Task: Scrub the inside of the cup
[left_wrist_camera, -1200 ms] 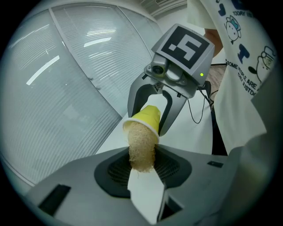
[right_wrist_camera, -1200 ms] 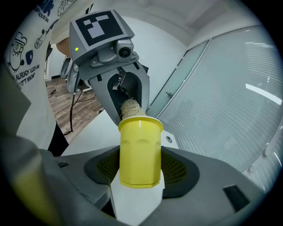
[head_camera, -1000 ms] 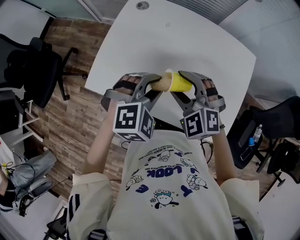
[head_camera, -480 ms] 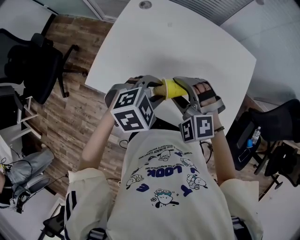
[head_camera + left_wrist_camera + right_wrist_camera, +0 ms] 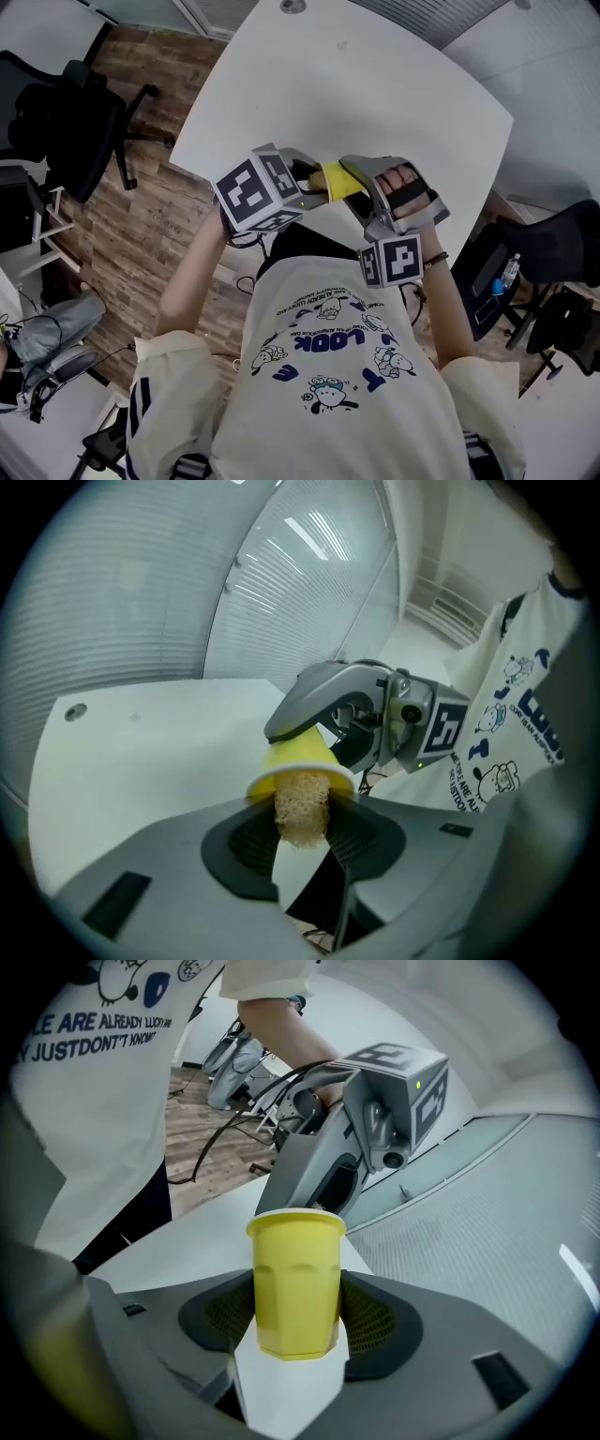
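Note:
A yellow cup (image 5: 294, 1282) lies sideways between the pads of my right gripper (image 5: 296, 1312), which is shut on it. Its mouth faces my left gripper (image 5: 302, 829). That gripper is shut on a tan loofah scrubber (image 5: 301, 805), whose far end is pushed into the cup's (image 5: 296, 757) mouth. In the head view the cup (image 5: 339, 178) shows between the two grippers, just above the near edge of the white table (image 5: 375, 84). My left gripper (image 5: 302, 187) sits to its left, my right gripper (image 5: 360, 183) to its right. The scrubber's end inside the cup is hidden.
Black office chairs (image 5: 70, 122) stand on the wooden floor at the left. Another chair (image 5: 553, 248) and a bag with a bottle (image 5: 503, 277) are at the right. A round cable port (image 5: 292, 6) sits near the table's far edge.
Both grippers have rolled at the wrist and drifted slightly toward the person, the left marker cube turning up and to the left. The cup and scrubber stay gripped and joined.

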Demonstrator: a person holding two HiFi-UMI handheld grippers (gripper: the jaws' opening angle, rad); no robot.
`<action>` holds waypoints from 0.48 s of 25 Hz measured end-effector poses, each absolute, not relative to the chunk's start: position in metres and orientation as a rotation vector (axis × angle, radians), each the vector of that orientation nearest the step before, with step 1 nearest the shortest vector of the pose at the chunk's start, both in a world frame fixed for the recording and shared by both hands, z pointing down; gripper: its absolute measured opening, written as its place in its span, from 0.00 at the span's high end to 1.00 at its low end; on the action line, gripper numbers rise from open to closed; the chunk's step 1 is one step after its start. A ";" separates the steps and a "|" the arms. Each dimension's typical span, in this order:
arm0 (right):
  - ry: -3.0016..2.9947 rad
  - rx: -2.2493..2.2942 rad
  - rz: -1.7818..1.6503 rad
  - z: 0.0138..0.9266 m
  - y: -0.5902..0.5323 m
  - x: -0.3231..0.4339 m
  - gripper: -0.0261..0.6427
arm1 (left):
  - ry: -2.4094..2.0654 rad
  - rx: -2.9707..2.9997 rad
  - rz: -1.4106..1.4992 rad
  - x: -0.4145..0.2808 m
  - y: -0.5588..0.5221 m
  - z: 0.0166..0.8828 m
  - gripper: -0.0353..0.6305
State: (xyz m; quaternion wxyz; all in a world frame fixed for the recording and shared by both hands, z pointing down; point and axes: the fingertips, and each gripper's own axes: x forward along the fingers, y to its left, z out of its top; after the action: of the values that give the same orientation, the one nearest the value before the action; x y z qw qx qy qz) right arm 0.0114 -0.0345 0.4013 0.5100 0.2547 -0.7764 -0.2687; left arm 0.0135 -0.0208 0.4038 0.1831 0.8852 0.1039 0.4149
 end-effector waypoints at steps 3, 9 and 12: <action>-1.867 0.608 -0.668 0.400 -0.034 0.011 0.57 | 0.301 2.415 1.094 0.014 -0.019 0.403 0.72; -1.872 0.594 -0.653 0.403 -0.033 0.014 0.57 | 0.294 2.415 1.075 0.017 -0.019 0.404 0.72; -1.881 0.595 -0.630 0.404 -0.033 0.015 0.57 | 0.284 2.423 1.087 0.018 -0.020 0.406 0.72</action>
State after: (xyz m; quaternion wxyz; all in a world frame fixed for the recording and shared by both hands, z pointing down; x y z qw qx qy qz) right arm 0.0153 -0.0330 0.4045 0.5101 0.2470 -0.7812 -0.2618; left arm 0.0182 -0.0197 0.4056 0.2332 0.8822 0.1034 0.3957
